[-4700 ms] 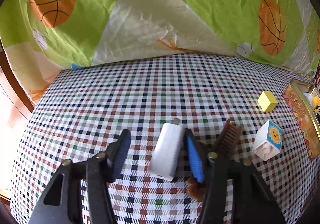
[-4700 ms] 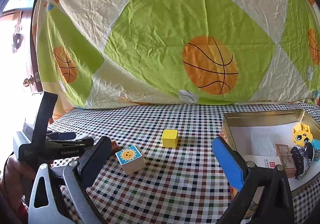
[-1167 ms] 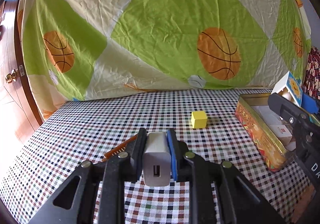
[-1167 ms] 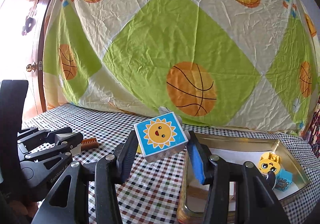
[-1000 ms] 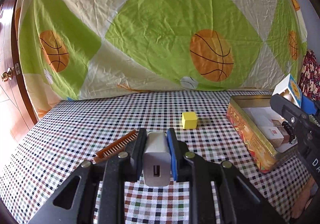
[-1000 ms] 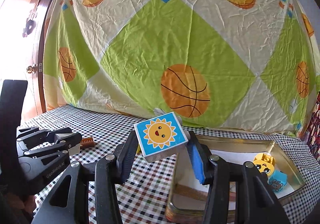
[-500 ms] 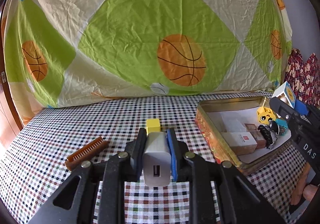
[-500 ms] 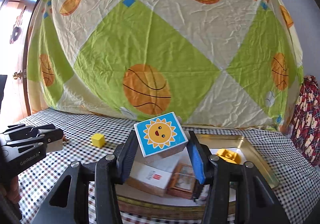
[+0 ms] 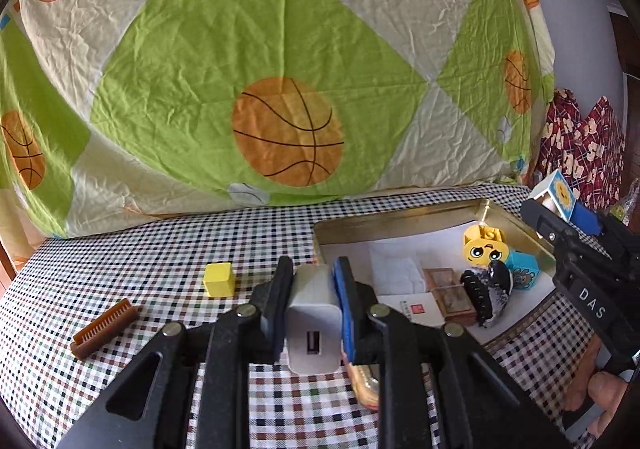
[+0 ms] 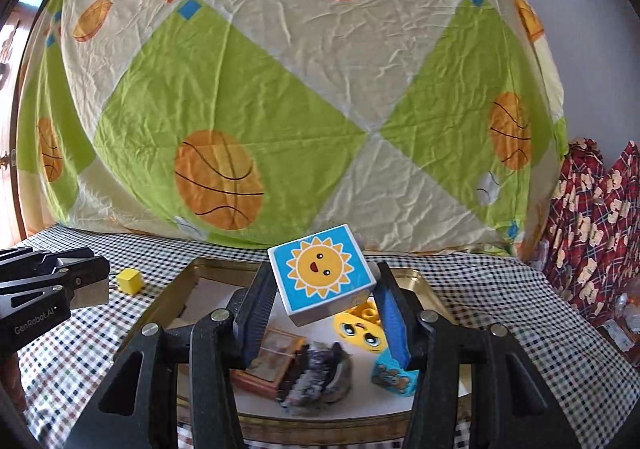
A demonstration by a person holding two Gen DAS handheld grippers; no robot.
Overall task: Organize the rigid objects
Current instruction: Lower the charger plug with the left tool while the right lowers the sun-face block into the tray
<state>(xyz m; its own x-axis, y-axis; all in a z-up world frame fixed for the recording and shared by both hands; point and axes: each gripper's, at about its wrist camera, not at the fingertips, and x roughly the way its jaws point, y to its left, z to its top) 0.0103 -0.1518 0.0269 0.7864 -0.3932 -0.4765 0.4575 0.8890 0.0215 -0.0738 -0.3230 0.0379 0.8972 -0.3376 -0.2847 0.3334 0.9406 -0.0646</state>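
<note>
Left wrist view
Left hand-held gripper [image 9: 310,313]: pinching a white USB charger [image 9: 314,327] tight between its two pads, socket end facing the camera.
Where the charger is: up off the checked tabletop [image 9: 132,253], just at the near left corner of the gold tin box [image 9: 394,215].
Inside the tin box: a yellow face block [image 9: 482,247], a small blue block [image 9: 522,269], a black hair clip [image 9: 490,291], a little brown box [image 9: 450,293] and white paper cards [image 9: 396,271].
On the tabletop: a yellow cube [image 9: 218,279] left of the tin box, and a brown comb [image 9: 106,327] lying further left and nearer.
Right hand-held gripper [image 9: 560,209]: seen at the right edge, holding the sun block [image 9: 556,193] above the far right side of the tin box.
Fingertips [image 9: 604,395]: a person's, low at the right edge.
Behind: a green and cream bed sheet with basketballs [image 9: 286,131].

Right wrist view
Right hand-held gripper [image 10: 324,299]: squeezing the sun block [image 10: 320,273] between its pads; the block is tilted, sun face up.
Where the block is: in the air above the open tin box [image 10: 418,277].
Under it: the yellow face block [image 10: 362,325], the blue block [image 10: 390,375], the hair clip [image 10: 316,377] and the brown box [image 10: 270,357].
Left hand-held gripper [image 10: 86,281]: at the left edge, closed on the charger [image 10: 90,293], beside the tin box.
Yellow cube [image 10: 129,279]: on the tabletop [image 10: 492,297], left of the tin box.
Far right: red patterned cloth [image 10: 592,217].
</note>
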